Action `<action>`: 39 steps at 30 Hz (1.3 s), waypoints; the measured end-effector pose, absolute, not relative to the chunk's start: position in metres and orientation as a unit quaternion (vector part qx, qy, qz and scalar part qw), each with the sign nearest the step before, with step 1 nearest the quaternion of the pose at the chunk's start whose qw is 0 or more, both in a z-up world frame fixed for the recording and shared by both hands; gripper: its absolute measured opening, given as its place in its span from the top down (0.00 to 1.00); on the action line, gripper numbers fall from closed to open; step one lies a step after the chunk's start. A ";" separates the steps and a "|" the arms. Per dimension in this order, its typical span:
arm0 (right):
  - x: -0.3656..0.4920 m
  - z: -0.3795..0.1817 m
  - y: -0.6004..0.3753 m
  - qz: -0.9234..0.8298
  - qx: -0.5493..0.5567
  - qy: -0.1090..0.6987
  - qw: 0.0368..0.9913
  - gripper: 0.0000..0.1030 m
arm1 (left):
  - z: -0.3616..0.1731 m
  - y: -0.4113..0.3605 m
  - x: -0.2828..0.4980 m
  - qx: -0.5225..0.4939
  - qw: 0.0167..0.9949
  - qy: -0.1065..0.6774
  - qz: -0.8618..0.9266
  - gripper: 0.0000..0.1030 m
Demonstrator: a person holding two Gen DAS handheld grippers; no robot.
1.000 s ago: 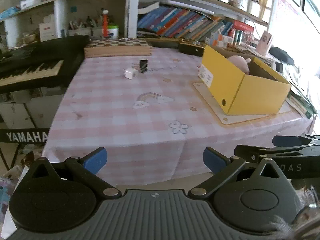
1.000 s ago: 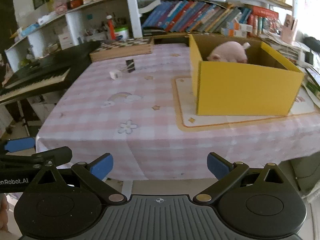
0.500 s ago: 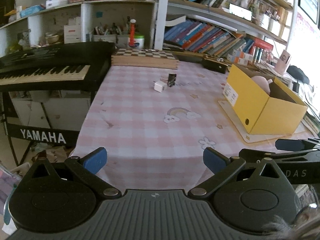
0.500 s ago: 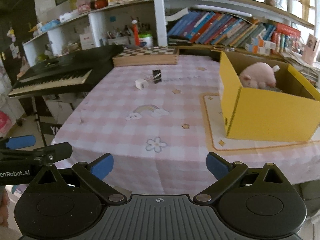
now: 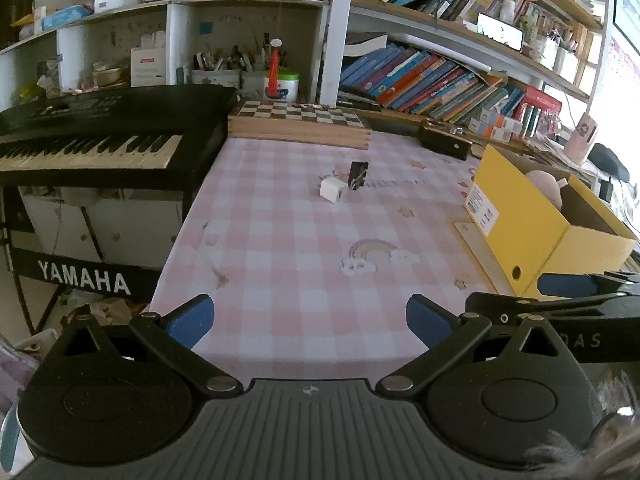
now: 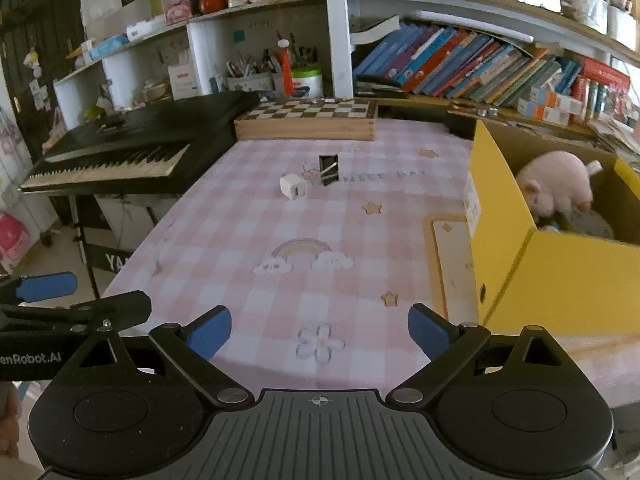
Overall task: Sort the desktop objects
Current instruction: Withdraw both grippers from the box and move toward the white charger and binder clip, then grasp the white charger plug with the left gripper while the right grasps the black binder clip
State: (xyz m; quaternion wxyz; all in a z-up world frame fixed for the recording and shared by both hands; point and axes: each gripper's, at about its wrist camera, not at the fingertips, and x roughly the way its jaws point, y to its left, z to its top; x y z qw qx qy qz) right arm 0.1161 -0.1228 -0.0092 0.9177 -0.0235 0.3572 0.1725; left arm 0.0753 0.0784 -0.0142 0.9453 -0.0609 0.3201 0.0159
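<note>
Both the left gripper [image 5: 307,316] and right gripper [image 6: 320,326] gape empty (right closing slightly), so approach the white cube [image 6: 293,188] squarely, avoiding the binder clip [image 6: 329,169].

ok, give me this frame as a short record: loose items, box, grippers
loose items: white charger cube and black binder clip, close together on the checked tablecloth
box: yellow box on the table's right side, open top, pink plush toy inside
left gripper: open, nothing between the fingers
right gripper: wide, jaws closing slightly, nothing between them
backdrop: keyboard, chessboard
</note>
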 end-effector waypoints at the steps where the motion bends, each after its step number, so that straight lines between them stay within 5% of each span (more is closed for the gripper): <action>1: 0.122 -0.010 -0.122 0.174 -0.024 0.358 0.917 0.06 | -0.014 0.078 0.080 -0.061 0.945 0.320 0.017 0.00; 32: 0.313 0.004 -0.116 0.208 -0.044 0.343 0.915 0.06 | -0.015 0.072 0.249 -0.047 0.947 0.318 0.019 0.03; 39: 0.345 0.004 -0.119 0.201 -0.041 0.345 0.916 0.07 | -0.026 0.059 0.285 -0.021 0.947 0.321 -0.002 0.14</action>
